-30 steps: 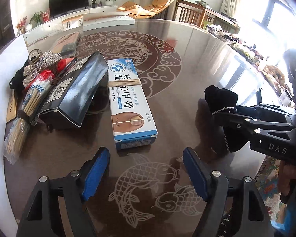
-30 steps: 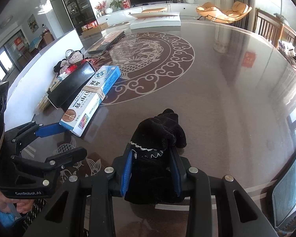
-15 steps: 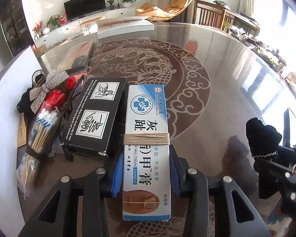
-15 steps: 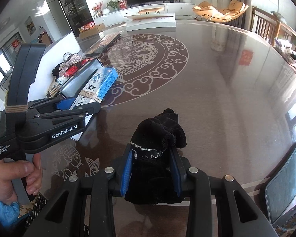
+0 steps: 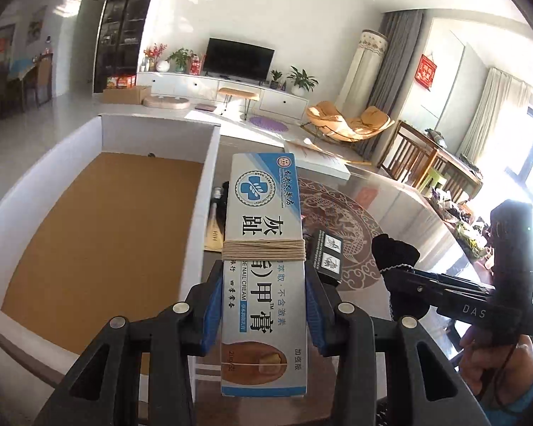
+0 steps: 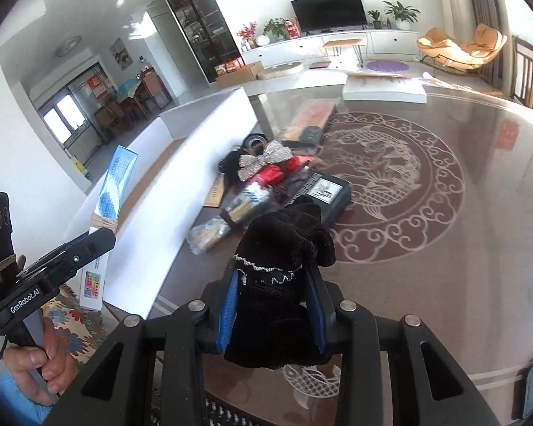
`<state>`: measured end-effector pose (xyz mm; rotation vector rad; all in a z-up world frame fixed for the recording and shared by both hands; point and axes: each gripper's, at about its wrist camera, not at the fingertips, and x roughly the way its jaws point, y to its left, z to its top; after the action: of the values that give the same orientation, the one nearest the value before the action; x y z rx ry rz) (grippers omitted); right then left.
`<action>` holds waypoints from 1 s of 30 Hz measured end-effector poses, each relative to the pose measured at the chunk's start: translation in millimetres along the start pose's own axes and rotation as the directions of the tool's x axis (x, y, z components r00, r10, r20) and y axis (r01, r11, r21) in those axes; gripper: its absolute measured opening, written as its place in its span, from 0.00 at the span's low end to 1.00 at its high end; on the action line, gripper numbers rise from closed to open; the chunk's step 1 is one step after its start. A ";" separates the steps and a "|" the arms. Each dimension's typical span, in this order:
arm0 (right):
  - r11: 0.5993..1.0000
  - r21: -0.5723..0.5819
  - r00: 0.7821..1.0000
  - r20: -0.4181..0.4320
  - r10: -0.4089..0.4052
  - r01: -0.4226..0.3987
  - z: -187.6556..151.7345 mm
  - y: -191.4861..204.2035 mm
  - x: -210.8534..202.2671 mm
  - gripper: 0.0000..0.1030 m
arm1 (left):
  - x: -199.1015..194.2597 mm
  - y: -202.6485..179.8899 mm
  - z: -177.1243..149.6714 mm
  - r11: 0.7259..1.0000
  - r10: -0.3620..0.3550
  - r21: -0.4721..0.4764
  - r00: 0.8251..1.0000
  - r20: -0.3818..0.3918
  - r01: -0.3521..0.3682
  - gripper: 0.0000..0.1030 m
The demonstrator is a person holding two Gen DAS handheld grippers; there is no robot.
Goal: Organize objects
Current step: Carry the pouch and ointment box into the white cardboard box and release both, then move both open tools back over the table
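Observation:
My left gripper (image 5: pixel 263 305) is shut on a long blue-and-white nail cream box (image 5: pixel 263 248) bound with twine, held in the air and tilted up. It hangs just right of the wall of a big white open box (image 5: pixel 209 163) with a brown floor. My right gripper (image 6: pixel 273 301) is shut on a black velvet pouch (image 6: pixel 280 248) with a silver trim, above the dark patterned table (image 6: pixel 444 248). The right wrist view shows the left gripper (image 6: pixel 89 245) and the cream box (image 6: pixel 117 174) at the left, above the white box's long wall (image 6: pixel 181 184).
A pile lies on the table against the white box: a glittery bow (image 6: pixel 264 156), red packets, a black carton (image 6: pixel 332 191) and a bundle of sticks (image 6: pixel 213 227). A white flat box (image 6: pixel 383 88) sits at the table's far edge. A hand (image 6: pixel 42 358) grips the left handle.
My left gripper shut on the cream box as it lay on the table, then lifted it and swung left toward the white box. My right gripper rose with the pouch and turned left.

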<state>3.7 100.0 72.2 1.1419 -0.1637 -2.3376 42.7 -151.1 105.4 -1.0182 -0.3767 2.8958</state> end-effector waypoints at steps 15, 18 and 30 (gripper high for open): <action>0.936 -0.245 0.966 -0.119 0.231 -0.254 46.2 218.5 140.0 0.72 | 35.9 163.7 3.2 0.912 0.394 -0.047 0.902 -0.175 -0.407 0.94; 0.960 -0.201 0.981 -0.028 0.193 -0.194 39.2 181.5 123.0 0.80 | 35.7 153.6 -3.4 0.915 0.391 -0.047 0.910 -0.134 -0.400 0.95; 0.938 -0.102 0.943 0.071 -0.324 0.330 -26.2 -30.6 81.3 0.94 | 7.3 -8.0 -36.3 0.993 0.035 0.113 0.999 -0.025 -0.032 0.97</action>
<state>-29.6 88.0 -11.3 1.1217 0.1516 -2.6308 59.3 -134.8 75.6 -1.0542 -0.1938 2.8910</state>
